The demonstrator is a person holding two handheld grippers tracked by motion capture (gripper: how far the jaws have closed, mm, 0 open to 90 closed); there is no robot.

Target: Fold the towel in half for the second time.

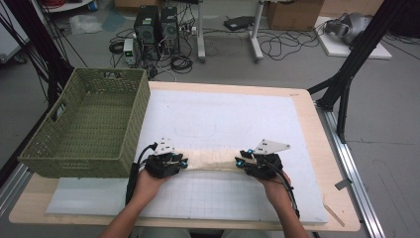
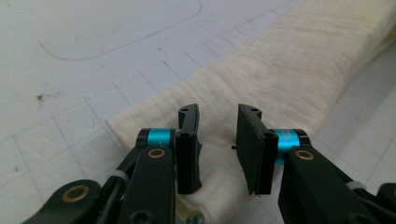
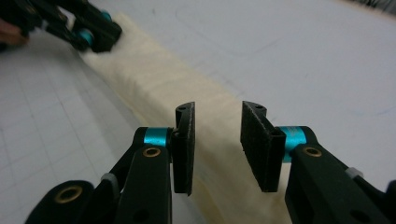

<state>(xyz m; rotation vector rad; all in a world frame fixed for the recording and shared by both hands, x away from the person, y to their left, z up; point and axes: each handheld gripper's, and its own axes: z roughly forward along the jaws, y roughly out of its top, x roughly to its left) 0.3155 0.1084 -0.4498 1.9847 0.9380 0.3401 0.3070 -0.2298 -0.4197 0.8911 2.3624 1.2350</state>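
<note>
From above, your left gripper (image 1: 184, 162) and right gripper (image 1: 239, 161) sit at the two ends of a cream cloth (image 1: 212, 161) folded into a long strip, with a green woven basket (image 1: 85, 124) off to the left.

Looking along the left gripper (image 2: 217, 135), its black jaws stand apart over the soft, faintly ribbed fabric (image 2: 280, 79), pinching nothing. Lift now and that end may stay behind.

Along the right gripper (image 3: 217, 135), the jaws stand apart too, the strip (image 3: 187, 93) running ahead between them; closing on one layer could undo the fold.
</note>
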